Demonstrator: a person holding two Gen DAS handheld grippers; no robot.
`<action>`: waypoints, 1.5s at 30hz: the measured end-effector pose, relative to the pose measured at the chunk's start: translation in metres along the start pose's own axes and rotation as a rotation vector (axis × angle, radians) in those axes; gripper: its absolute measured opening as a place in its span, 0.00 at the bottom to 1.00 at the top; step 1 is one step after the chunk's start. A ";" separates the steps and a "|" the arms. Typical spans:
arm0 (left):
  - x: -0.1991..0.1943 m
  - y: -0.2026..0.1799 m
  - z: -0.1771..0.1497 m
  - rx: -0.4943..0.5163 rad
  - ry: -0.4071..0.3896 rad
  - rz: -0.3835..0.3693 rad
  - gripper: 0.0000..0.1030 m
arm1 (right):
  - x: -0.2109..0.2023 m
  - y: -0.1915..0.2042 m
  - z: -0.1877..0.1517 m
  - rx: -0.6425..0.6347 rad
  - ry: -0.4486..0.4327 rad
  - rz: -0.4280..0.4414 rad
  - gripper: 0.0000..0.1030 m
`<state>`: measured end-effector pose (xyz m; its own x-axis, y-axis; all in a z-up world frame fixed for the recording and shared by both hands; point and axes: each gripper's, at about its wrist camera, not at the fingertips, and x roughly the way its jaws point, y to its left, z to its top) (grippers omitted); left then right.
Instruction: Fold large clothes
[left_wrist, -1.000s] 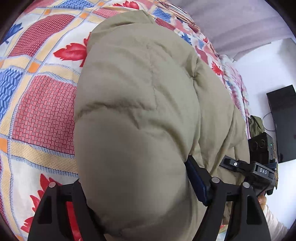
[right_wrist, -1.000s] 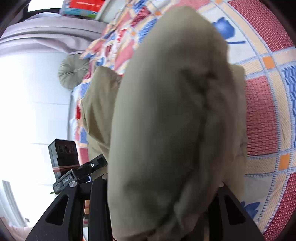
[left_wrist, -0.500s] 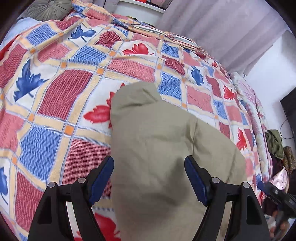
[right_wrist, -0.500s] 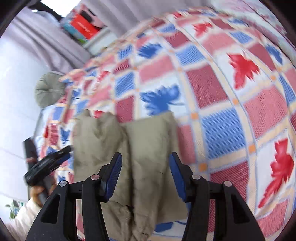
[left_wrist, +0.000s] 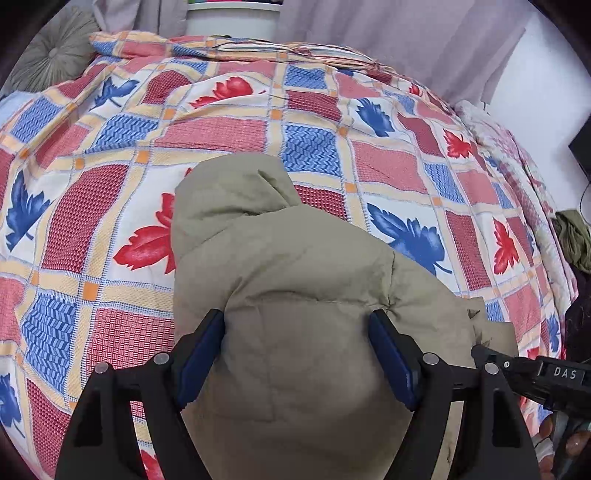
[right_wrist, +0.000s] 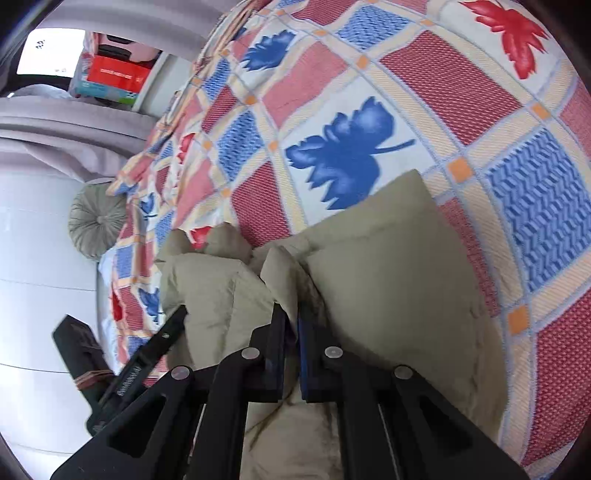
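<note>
A puffy khaki padded jacket (left_wrist: 288, 280) lies folded on the patterned bed quilt (left_wrist: 303, 140). My left gripper (left_wrist: 297, 350) is open, its blue-padded fingers (left_wrist: 201, 350) standing wide on either side of the jacket's near end. In the right wrist view the jacket (right_wrist: 388, 266) lies in bulky folds. My right gripper (right_wrist: 291, 332) is nearly closed at a fold in the jacket's middle; whether cloth is pinched between the pads is hidden. The other gripper's black body (right_wrist: 147, 362) shows at the left.
A round grey cushion (right_wrist: 96, 218) sits at the bed's head. Boxes (right_wrist: 110, 77) stand on a white shelf beyond. Grey curtains (left_wrist: 406, 40) hang behind the bed. Dark clothes (left_wrist: 576, 240) pile at the right edge. A black screen (left_wrist: 581, 147) is on the wall.
Both grippers let go of the jacket and pulled back. The jacket dropped from filling both views to lying on the quilt. The right gripper's jaws have since come nearly together.
</note>
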<state>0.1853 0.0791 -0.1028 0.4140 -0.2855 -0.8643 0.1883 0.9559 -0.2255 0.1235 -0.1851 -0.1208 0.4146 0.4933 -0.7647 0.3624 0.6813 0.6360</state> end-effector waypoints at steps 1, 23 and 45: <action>0.001 -0.010 -0.002 0.032 -0.001 0.009 0.77 | 0.001 -0.006 -0.003 -0.004 0.004 -0.027 0.05; -0.009 -0.043 -0.016 0.147 0.016 0.158 0.79 | -0.068 -0.004 -0.101 -0.239 0.094 -0.118 0.02; -0.106 -0.027 -0.109 0.043 0.173 0.186 1.00 | -0.080 -0.003 -0.130 -0.207 0.173 -0.242 0.06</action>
<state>0.0391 0.0907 -0.0543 0.2867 -0.0857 -0.9542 0.1624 0.9859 -0.0398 -0.0198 -0.1565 -0.0750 0.1837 0.3770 -0.9078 0.2486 0.8757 0.4139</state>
